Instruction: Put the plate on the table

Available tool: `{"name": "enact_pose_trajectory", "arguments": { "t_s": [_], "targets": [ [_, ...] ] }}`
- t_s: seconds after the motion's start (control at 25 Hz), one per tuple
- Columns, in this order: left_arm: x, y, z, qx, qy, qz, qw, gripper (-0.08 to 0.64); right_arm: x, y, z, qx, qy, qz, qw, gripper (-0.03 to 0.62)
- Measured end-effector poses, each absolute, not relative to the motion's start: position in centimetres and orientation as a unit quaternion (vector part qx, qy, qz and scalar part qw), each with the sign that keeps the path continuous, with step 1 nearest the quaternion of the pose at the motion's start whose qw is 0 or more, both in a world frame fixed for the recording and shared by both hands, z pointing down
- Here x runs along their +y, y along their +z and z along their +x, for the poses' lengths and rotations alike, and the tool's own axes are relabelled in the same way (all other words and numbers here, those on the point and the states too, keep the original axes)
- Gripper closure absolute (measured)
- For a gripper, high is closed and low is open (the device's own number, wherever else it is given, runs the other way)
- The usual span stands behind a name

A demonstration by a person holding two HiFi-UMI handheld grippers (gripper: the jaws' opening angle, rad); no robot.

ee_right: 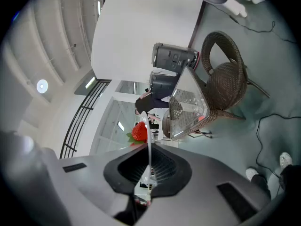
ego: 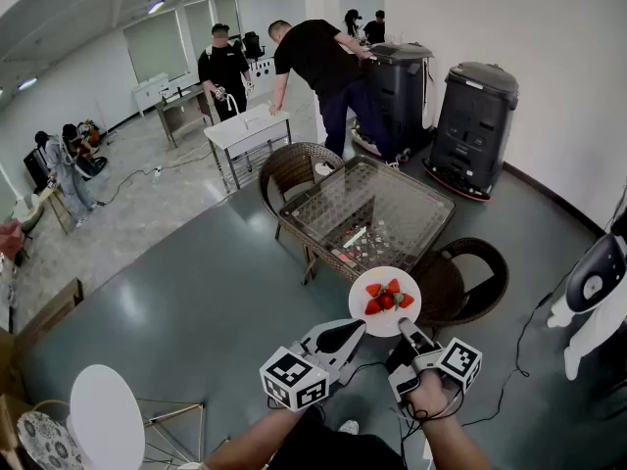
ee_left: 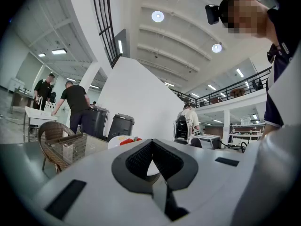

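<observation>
The plate point(ego: 377, 321) is in the air, level, just short of the near corner of the glass table point(ego: 367, 213), and three or four strawberries point(ego: 388, 299) lie on it. The right gripper point(ego: 404, 326) holds it by the near rim. In the right gripper view the plate point(ee_right: 149, 140) shows edge-on as a thin white line pinched between the narrow jaws of that gripper point(ee_right: 149, 173), with a strawberry point(ee_right: 139, 132) beside it.

The left gripper point(ego: 358, 329) points at the plate's near left rim, just beside it. In the left gripper view its jaws point(ee_left: 151, 166) are together with nothing between them, and the plate point(ee_left: 117, 141) shows beyond.

A wicker chair point(ego: 465, 282) stands at the table's near right edge, another point(ego: 294, 169) at its far left corner. Two dark bins point(ego: 475, 125) stand by the wall.
</observation>
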State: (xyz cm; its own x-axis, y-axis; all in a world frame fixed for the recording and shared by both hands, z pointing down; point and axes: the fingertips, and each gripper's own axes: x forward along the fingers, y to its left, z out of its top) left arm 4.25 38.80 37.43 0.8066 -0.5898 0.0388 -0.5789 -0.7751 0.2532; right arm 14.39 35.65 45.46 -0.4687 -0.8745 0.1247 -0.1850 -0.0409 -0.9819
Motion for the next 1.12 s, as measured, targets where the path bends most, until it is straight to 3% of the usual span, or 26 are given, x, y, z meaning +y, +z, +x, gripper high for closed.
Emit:
{"name": "enact_pose_trajectory", "arguments": {
  "t_s": [1.12],
  "targets": [
    [36.9,38.3,6.2,-0.307,-0.019,0.941,0.14,0.555,34.0,46.6,16.9,0.6,-0.604,-0.416,0.32,0.578]
  ]
}}
